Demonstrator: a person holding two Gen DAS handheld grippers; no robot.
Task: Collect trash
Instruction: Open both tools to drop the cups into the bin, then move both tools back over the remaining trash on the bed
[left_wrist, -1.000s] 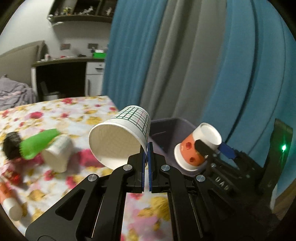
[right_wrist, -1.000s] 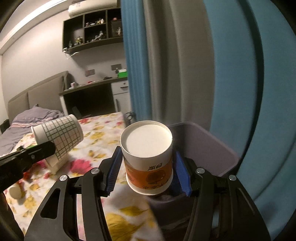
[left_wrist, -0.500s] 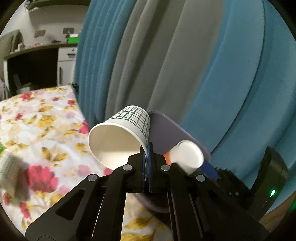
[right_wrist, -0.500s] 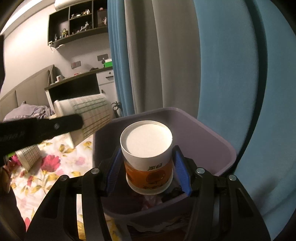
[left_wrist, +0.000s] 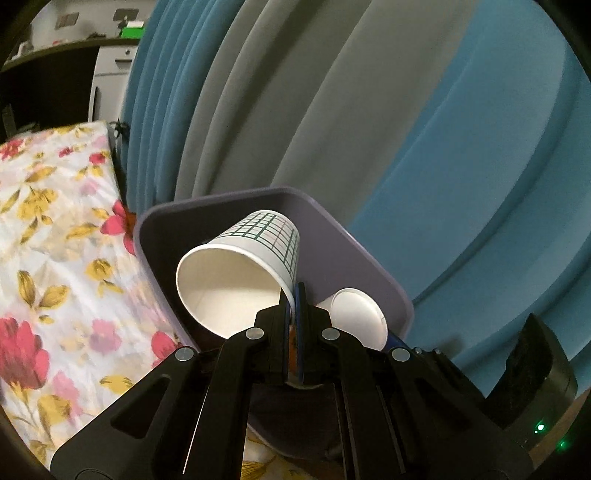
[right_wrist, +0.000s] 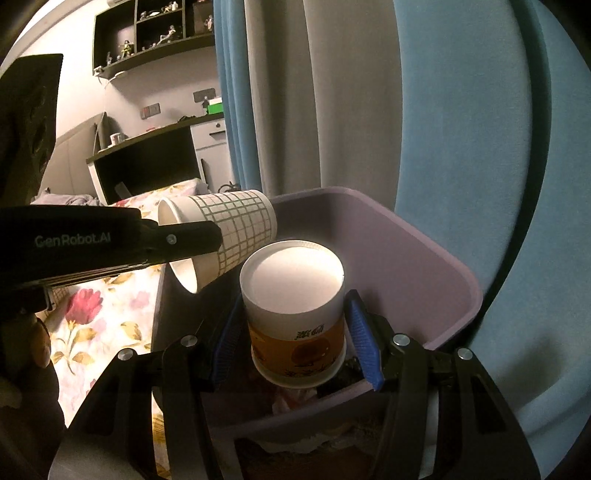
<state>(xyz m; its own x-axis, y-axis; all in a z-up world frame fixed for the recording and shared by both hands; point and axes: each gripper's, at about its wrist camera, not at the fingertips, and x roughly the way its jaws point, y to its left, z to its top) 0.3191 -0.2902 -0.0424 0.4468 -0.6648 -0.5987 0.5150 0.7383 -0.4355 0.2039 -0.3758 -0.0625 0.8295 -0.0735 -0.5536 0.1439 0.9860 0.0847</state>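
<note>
My left gripper (left_wrist: 294, 295) is shut on the rim of a white paper cup with a green grid pattern (left_wrist: 240, 273) and holds it tilted over the purple trash bin (left_wrist: 354, 240). The grid cup also shows in the right wrist view (right_wrist: 225, 236), pinched by the left gripper (right_wrist: 207, 236). My right gripper (right_wrist: 297, 343) is shut on an upside-down orange and white paper cup (right_wrist: 295, 314) and holds it above the bin (right_wrist: 424, 258). That cup shows in the left wrist view (left_wrist: 356, 323) over the bin. Crumpled trash (right_wrist: 295, 398) lies inside the bin.
A floral tablecloth (left_wrist: 48, 258) covers the table left of the bin. Blue and grey curtains (left_wrist: 332, 110) hang close behind the bin. A dark desk (right_wrist: 147, 162) and wall shelves (right_wrist: 155, 33) stand at the back left.
Both grippers have moved right from the table to over the bin, each carrying its cup. The other trash on the table has left the view.
</note>
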